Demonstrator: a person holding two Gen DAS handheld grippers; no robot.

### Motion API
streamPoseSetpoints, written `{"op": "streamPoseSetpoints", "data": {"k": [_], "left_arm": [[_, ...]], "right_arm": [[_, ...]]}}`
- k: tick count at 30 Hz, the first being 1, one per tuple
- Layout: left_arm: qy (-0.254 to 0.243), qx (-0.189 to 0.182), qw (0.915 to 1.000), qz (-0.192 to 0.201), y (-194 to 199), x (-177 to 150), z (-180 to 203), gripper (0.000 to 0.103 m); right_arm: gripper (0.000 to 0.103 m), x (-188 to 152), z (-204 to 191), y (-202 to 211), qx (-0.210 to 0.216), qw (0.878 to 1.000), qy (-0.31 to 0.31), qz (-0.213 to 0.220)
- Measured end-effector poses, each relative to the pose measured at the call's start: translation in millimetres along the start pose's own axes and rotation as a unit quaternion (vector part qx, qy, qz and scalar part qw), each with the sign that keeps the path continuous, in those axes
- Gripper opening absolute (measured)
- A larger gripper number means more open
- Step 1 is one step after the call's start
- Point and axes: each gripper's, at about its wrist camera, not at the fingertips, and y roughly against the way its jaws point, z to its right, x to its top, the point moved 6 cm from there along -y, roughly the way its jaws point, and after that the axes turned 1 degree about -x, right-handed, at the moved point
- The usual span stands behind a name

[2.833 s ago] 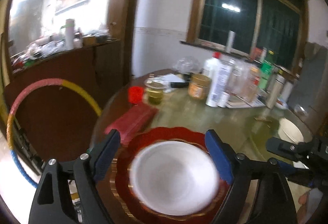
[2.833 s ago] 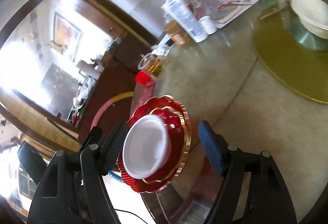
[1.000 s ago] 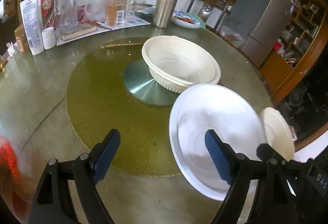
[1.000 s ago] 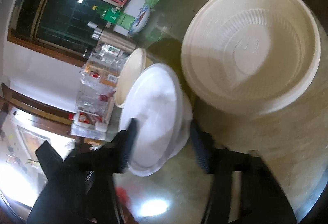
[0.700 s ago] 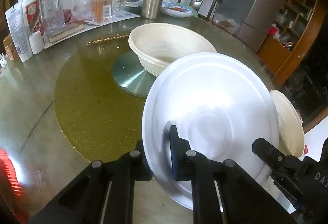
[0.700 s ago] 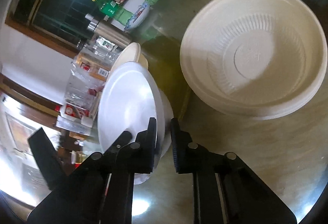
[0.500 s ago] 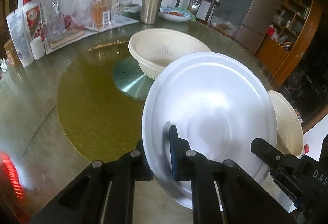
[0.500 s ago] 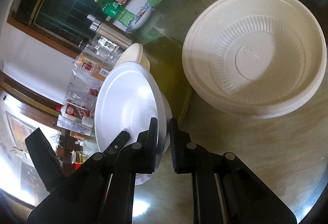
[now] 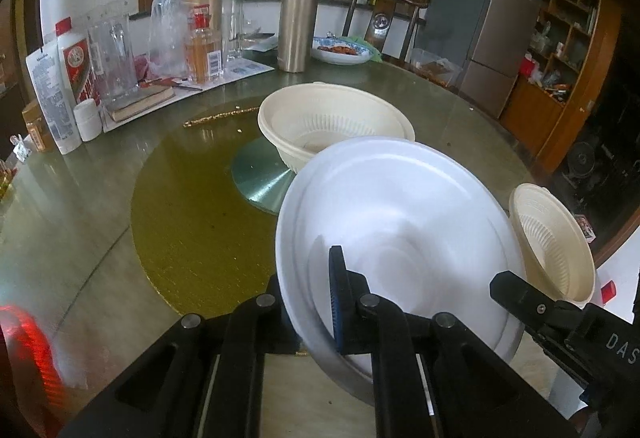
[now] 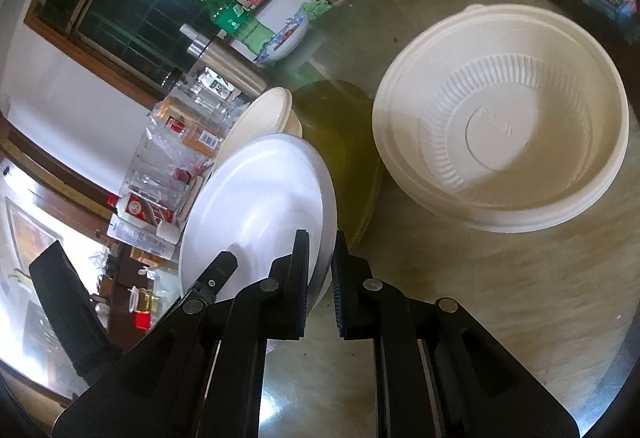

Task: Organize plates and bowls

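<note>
L gripper [image 9: 320, 302]: angled down, clamped on near rim of white bowl [image 9: 400, 222] — bowl tilted, just above table [image 9: 80, 197].
R gripper [image 10: 320, 274]: angled down, pinching same bowl's rim, opp. side.
Cream bowl [image 10: 500, 117]: on table just past R gripper.
Second cream bowl [image 9: 332, 117]: beyond — on turntable centre.

A white foam bowl [image 9: 400, 222] was held tilted above the surface, its rim pinched on opposite sides. A ribbed cream bowl [image 9: 336, 125] was seen upright on the silver hub at the surface's centre. A second, similar cream bowl [image 10: 504, 117] was seen upright near the surface's edge.
</note>
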Motion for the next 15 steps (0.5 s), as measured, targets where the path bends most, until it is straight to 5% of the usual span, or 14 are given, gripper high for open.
{"op": "streamPoseSetpoints", "data": {"k": [15], "left_arm": [[-0.006,0.008,0.9998,0.018,5.4,1.8,1.1,0.009]], "right_arm": [[0.01,-0.3,-4.0,3.2,-0.01,1.0,0.023,0.011]]}}
